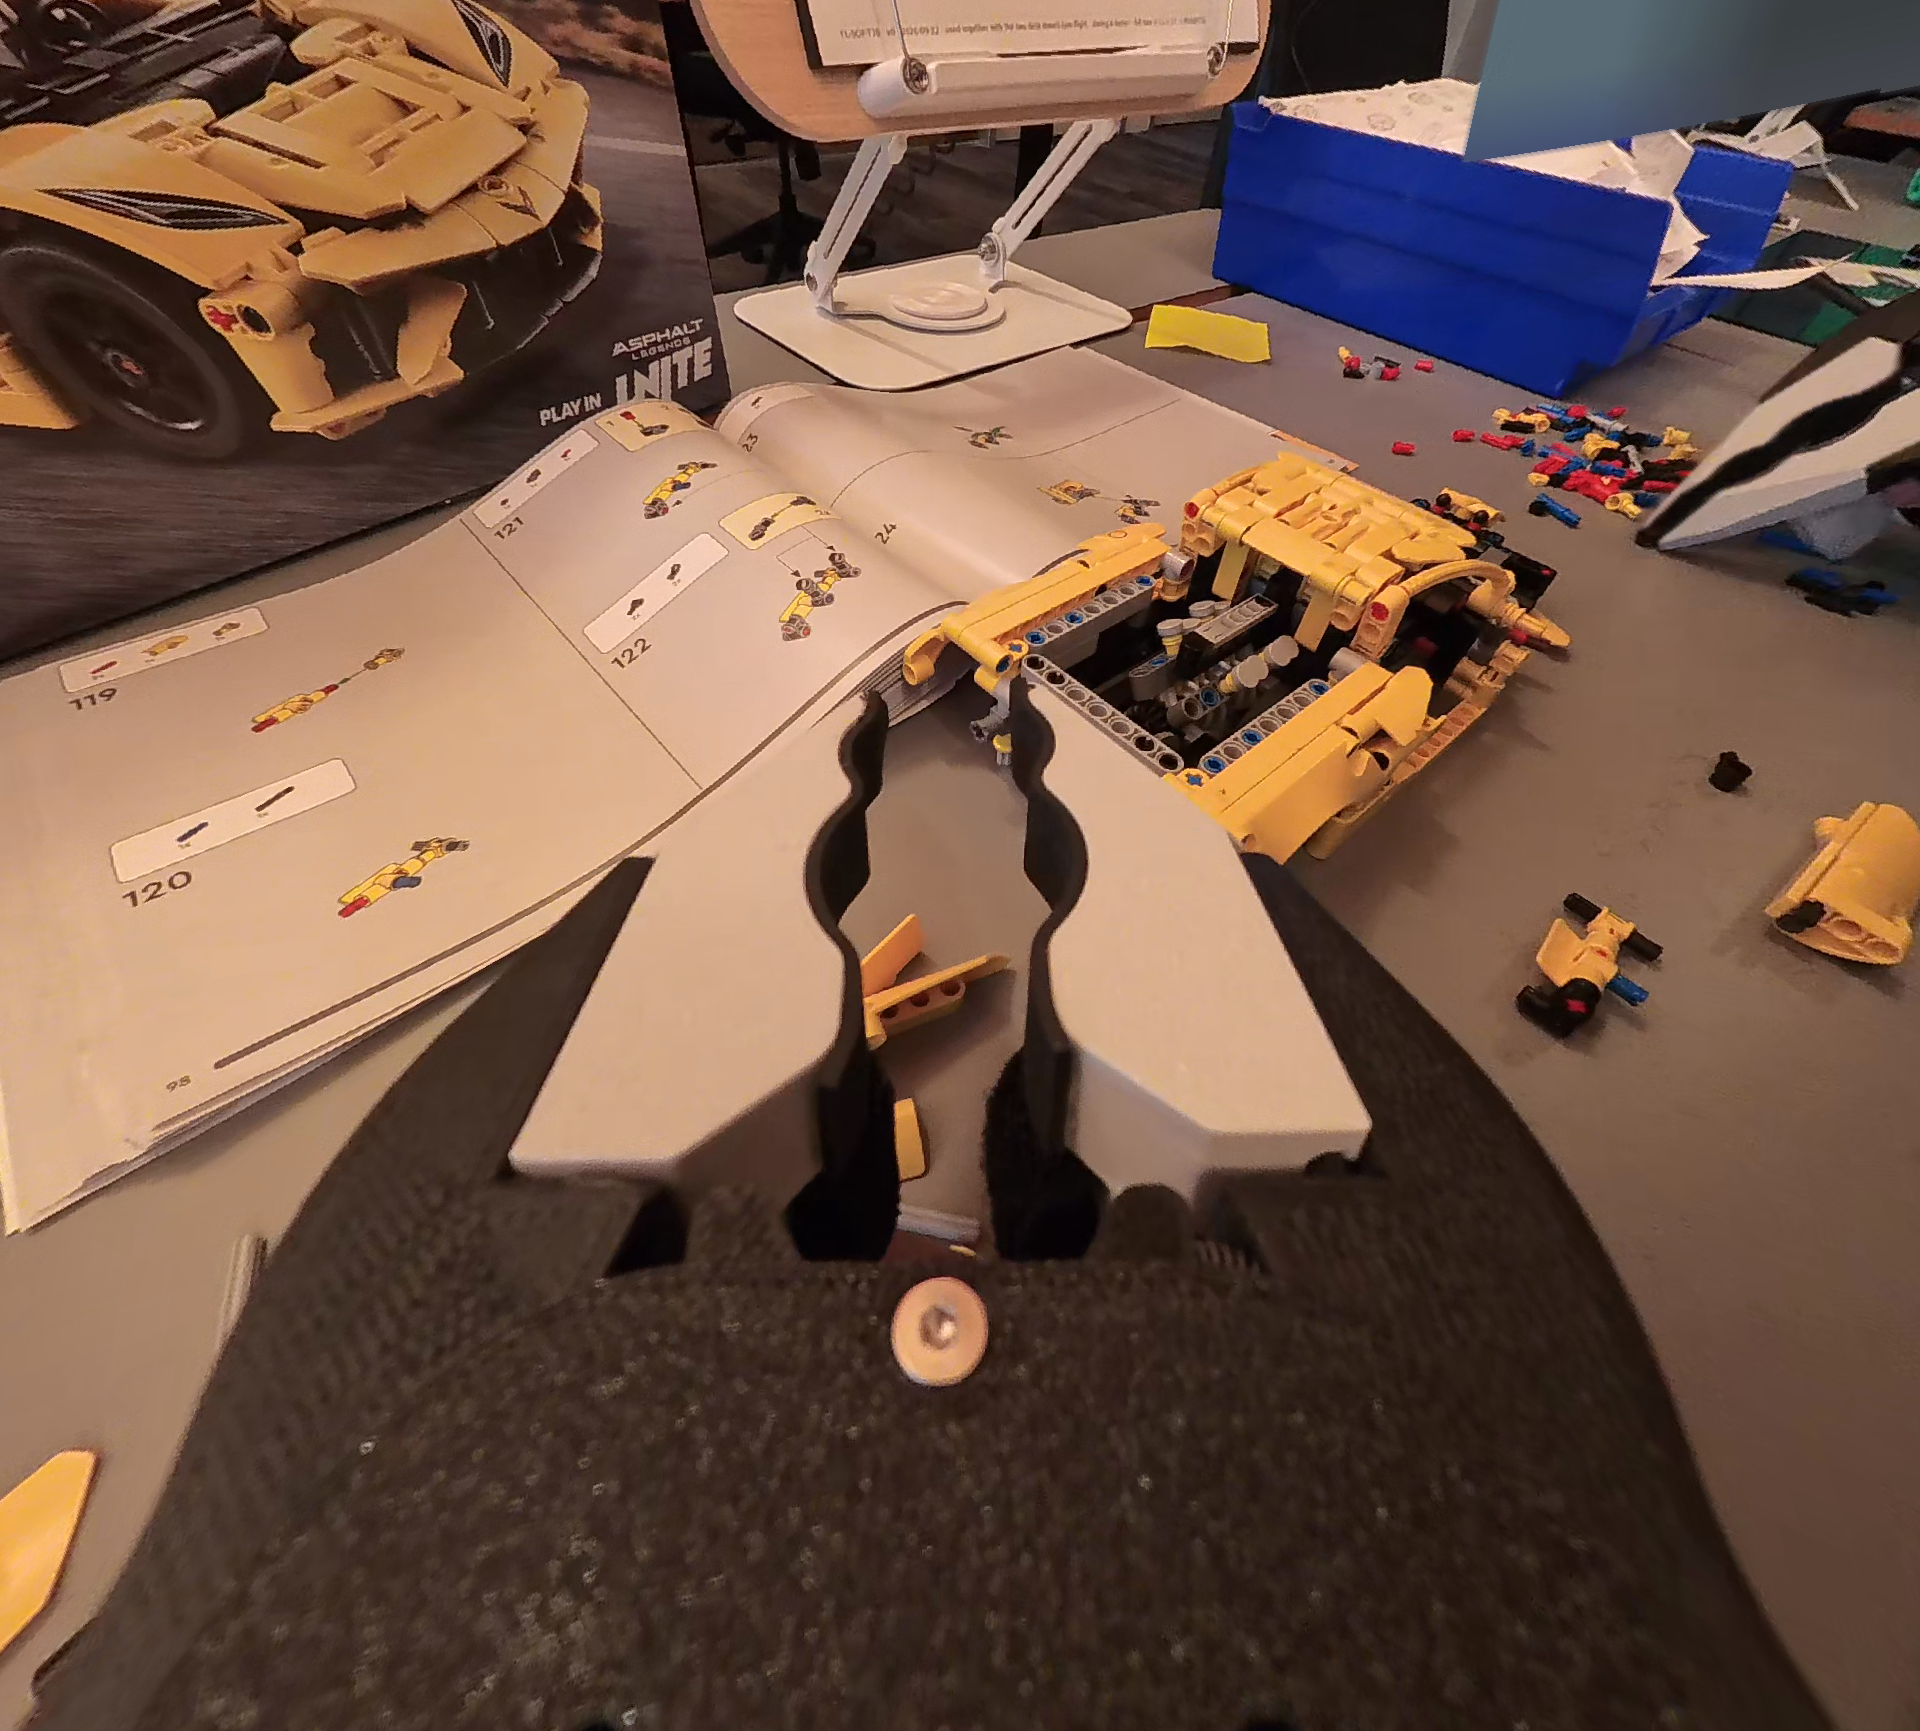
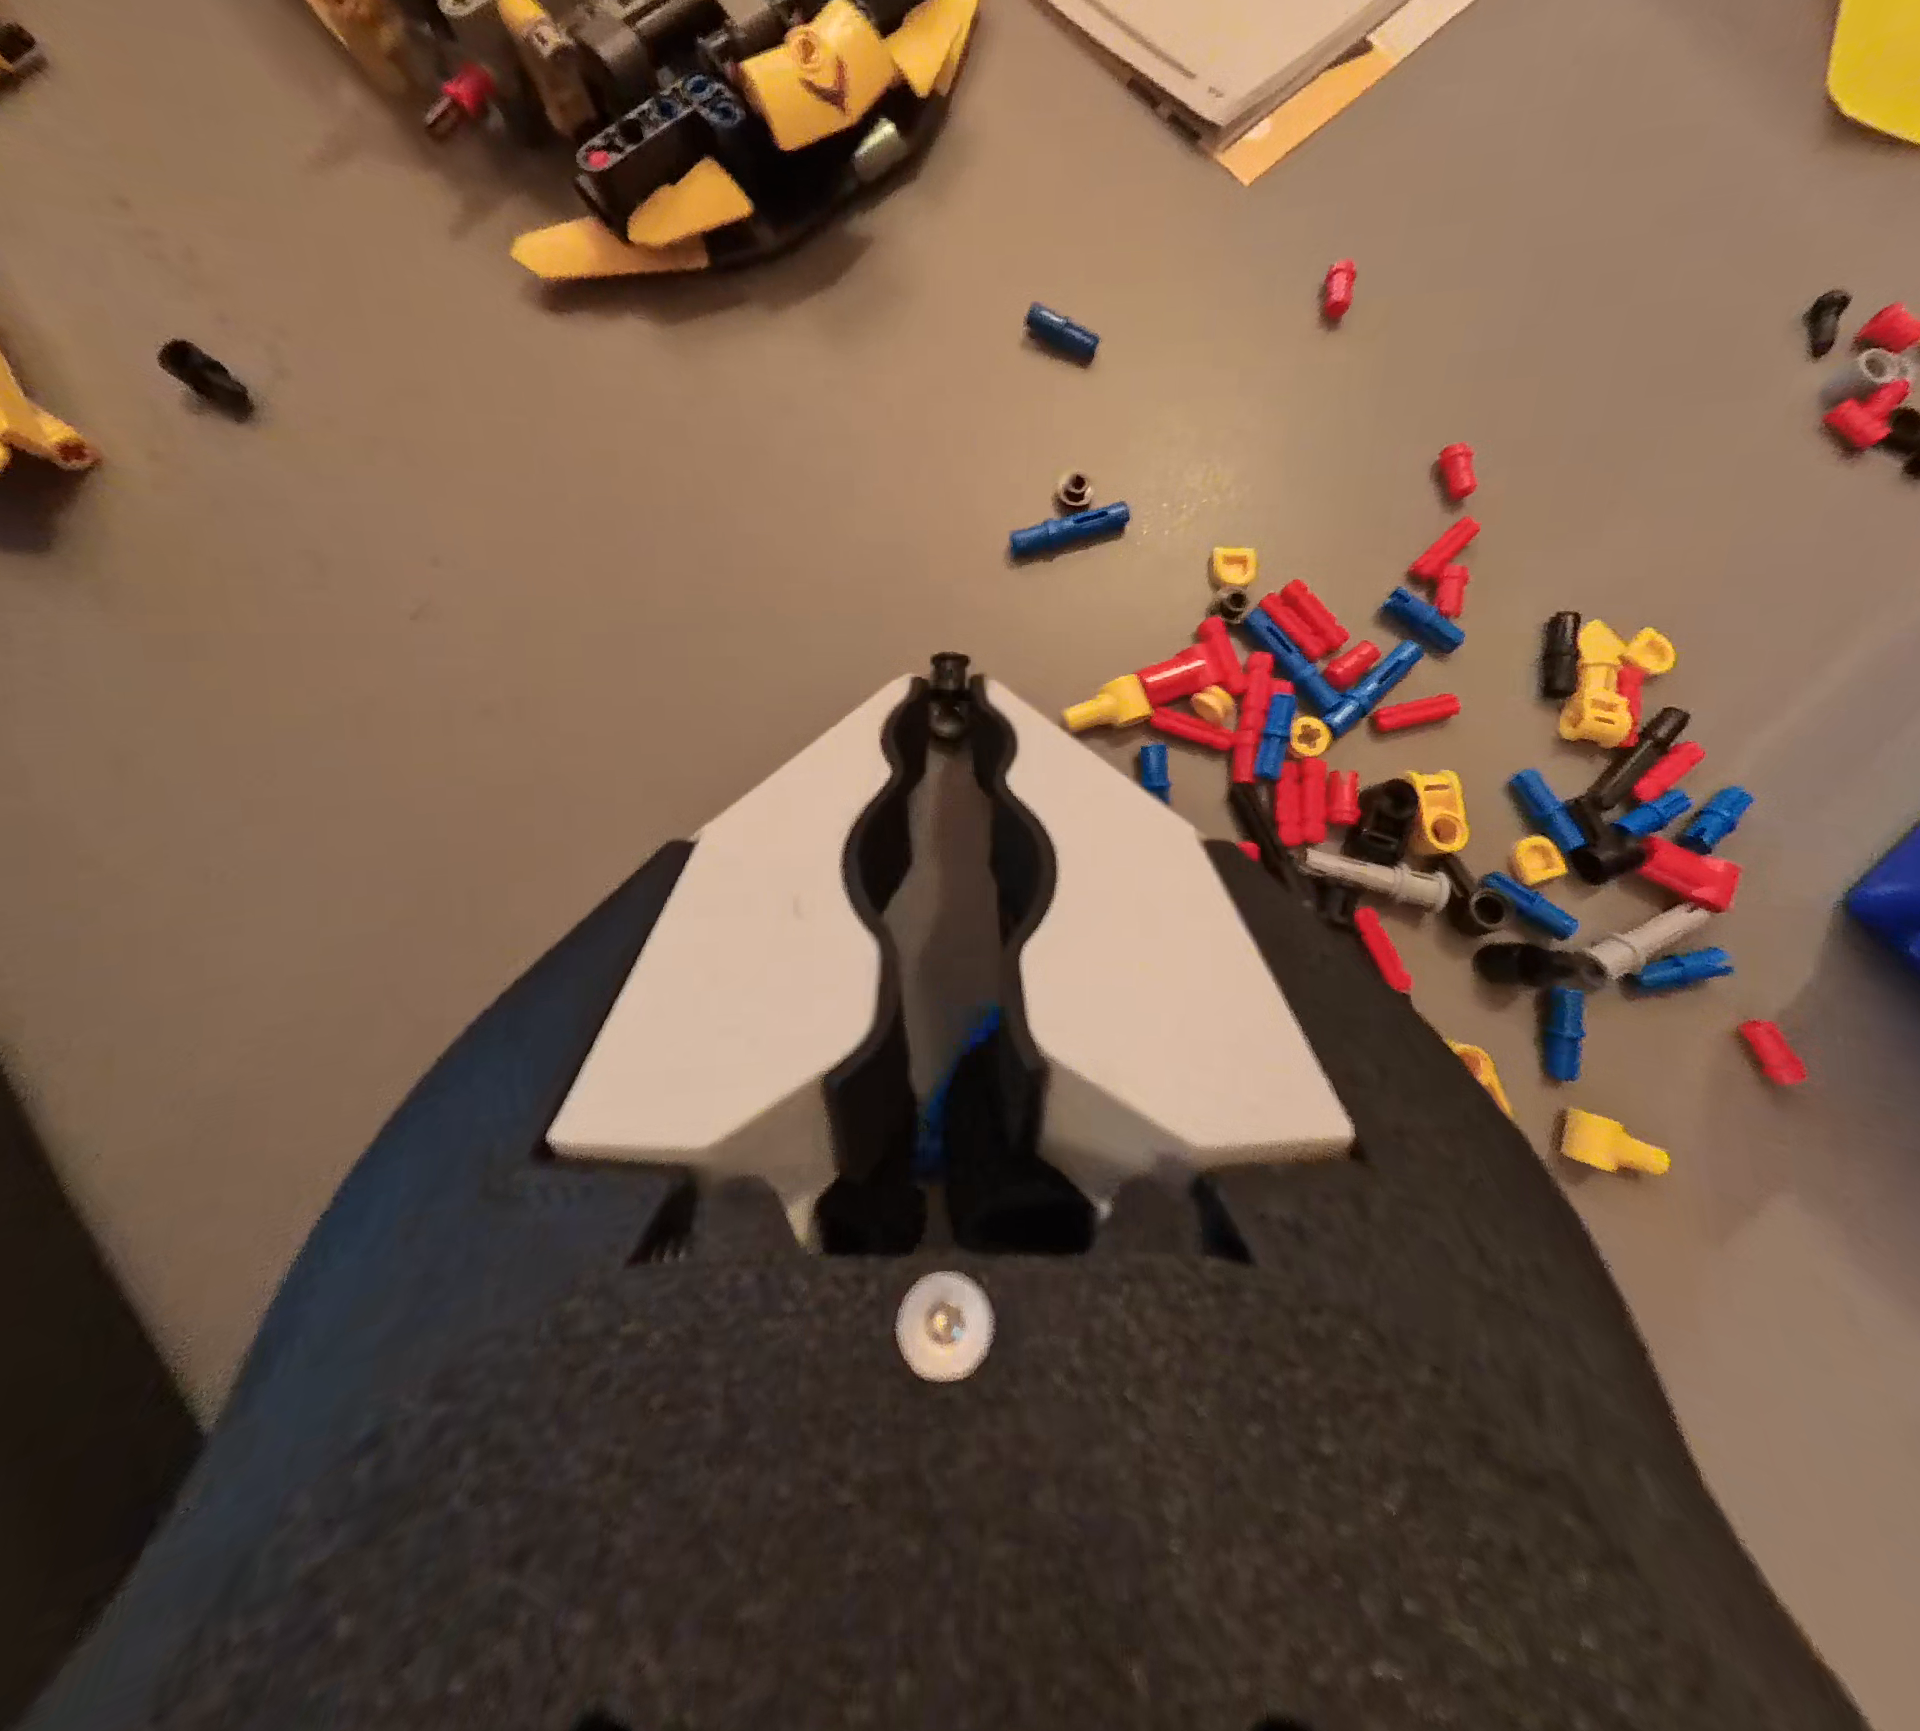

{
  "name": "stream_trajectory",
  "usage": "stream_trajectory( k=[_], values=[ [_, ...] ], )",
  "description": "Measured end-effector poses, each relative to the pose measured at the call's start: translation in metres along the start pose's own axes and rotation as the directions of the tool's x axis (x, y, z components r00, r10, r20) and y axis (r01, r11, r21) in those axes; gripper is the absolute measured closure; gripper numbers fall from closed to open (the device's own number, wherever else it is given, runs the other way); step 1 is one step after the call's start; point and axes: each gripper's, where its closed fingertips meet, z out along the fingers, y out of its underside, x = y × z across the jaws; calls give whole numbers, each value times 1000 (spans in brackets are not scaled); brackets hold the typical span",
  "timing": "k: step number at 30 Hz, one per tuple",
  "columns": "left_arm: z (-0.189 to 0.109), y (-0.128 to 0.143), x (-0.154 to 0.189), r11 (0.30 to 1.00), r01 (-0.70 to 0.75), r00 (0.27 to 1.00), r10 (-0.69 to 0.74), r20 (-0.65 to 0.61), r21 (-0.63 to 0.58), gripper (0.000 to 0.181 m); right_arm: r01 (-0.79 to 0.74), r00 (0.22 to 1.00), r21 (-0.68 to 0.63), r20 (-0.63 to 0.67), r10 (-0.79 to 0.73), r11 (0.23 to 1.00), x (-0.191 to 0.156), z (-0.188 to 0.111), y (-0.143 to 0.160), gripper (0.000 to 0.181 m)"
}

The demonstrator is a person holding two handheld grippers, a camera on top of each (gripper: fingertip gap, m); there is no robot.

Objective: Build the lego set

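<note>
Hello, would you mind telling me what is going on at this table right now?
A person is building a yellow Lego car with two handheld grippers. The right gripper is shut on a small black pin beside the pile of loose pins. The left gripper hangs open, empty, near the half-built car, which rests against the open instruction booklet on the grey table.

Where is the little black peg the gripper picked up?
In the right wrist view, the small black pin is pinched at the very tip of the right gripper, above the grey table, left of the pile of coloured pins.
</note>
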Motion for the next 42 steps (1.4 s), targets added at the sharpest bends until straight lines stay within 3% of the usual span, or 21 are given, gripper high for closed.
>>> stream_trajectory(
  k=[3,6,9,11,14,17,19,22,26,37,42],
  values=[
    [0,0,0,1000,0,1000,0,0,0,157,60,994,72,87,-66,996,-31,-2,-25,175],
    [0,0,0,1000,-3,1000,3,2,0,157,118,947,130,284,-151,984,-97,5,-52,175],
    [0,0,0,1000,-1,1000,1,2,1,157,247,876,80,409,-258,966,-151,22,-44,175],
    [-1,-1,0,1000,0,1000,0,0,5,157,320,859,46,408,-310,946,-159,33,-34,174],
    [-1,-1,1,1000,-5,1000,5,-1,5,157,280,867,80,406,-288,957,-160,35,-37,175],
    [-1,-2,1,1000,-4,1000,4,0,6,157,232,911,104,325,-254,967,-134,21,-46,166],
    [-1,-2,1,1000,-1,1000,1,-1,8,158,188,962,99,184,-204,977,-85,2,-44,165],
    [-1,-3,1,1000,-2,1000,2,-4,9,158,77,991,24,-111,-74,997,15,-32,-14,169],
    [-1,-2,1,1000,-7,1000,7,-1,5,157,-31,977,13,-209,33,999,78,-53,19,170],
    [0,1,-1,1000,-9,1000,9,6,-6,157,38,983,-60,-177,-48,997,94,-29,29,171],
    [0,1,-1,1000,-6,1000,6,4,-5,157,72,977,-64,-194,-83,995,93,-33,25,175]
  ],
)
